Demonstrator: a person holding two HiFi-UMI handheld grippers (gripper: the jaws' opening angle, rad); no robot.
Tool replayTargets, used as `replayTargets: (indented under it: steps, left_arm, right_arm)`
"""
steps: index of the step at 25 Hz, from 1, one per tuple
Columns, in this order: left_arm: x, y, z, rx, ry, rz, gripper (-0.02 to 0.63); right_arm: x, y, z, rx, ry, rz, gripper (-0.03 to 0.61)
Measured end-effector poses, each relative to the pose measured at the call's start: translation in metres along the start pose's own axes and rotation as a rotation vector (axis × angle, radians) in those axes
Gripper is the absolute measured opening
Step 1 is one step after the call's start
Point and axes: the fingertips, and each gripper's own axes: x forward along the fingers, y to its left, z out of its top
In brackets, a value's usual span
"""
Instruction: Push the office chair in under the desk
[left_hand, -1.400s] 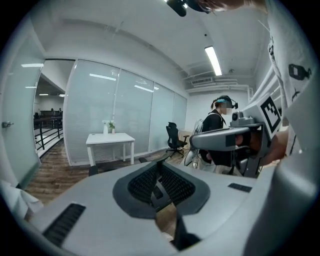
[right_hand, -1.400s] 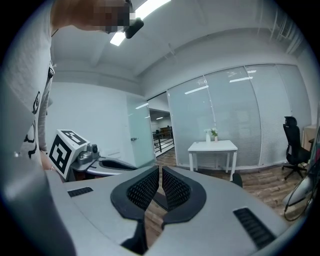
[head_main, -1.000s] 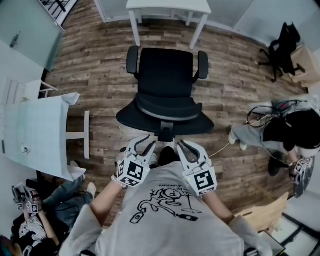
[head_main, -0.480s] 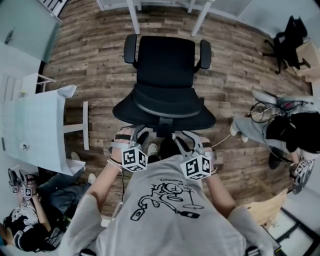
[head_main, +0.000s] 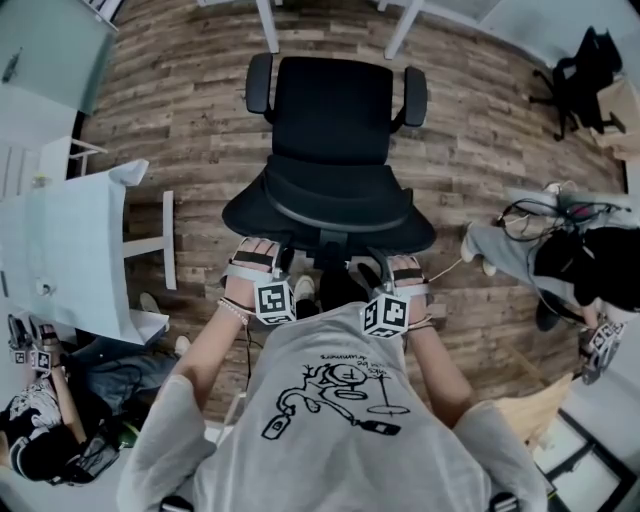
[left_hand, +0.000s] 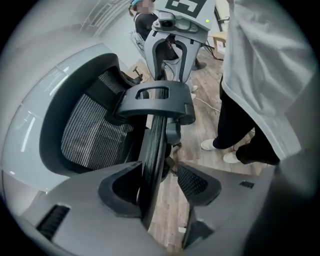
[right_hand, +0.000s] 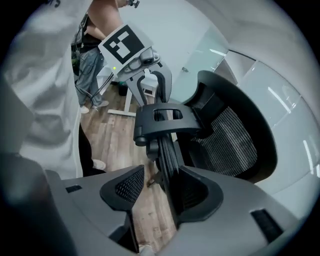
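Two tongs opening: left tongs (left_hand: 161, 184) and right tongs (right_hand: 161, 186) each straddle the office chair (head_main: 335, 120) spine, unpinched. Chair just ahead, counter (head_main: 267, 22) beyond. Keep your push even, straight.

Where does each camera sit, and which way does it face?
Head view: on the person's head, facing steeply down at the office chair; shows shirt, left gripper, right gripper.
Left gripper view: on the left gripper, facing along its opening jaws, backrest edge between them.
Right gripper view: on the right gripper, likewise; jaws opening, same edge between them.
Shared: both gripper views show that edge and the other gripper.
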Motion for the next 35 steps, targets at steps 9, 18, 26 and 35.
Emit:
replayTargets:
  steps: [9,18,26,35]
  left_arm:
    - [0.004,0.006,-0.001,0.012,0.019,0.017,0.109]
    - [0.008,0.007,-0.002,-0.017,0.023,-0.016,0.109]
    - [0.022,0.024,0.001,-0.029,0.040,-0.003,0.109]
    - [0.045,0.060,0.007,-0.045,0.079,0.004,0.109]
  right_arm:
    - [0.003,-0.012,-0.002,-0.031,0.000,-0.037,0.115]
    - [0.007,-0.015,-0.002,0.024,-0.011,-0.024,0.120]
    - [0.018,-0.035,-0.009,0.031,-0.005,-0.026,0.124]
    - [0.036,-0.073,-0.020,0.028,-0.012,-0.013,0.124]
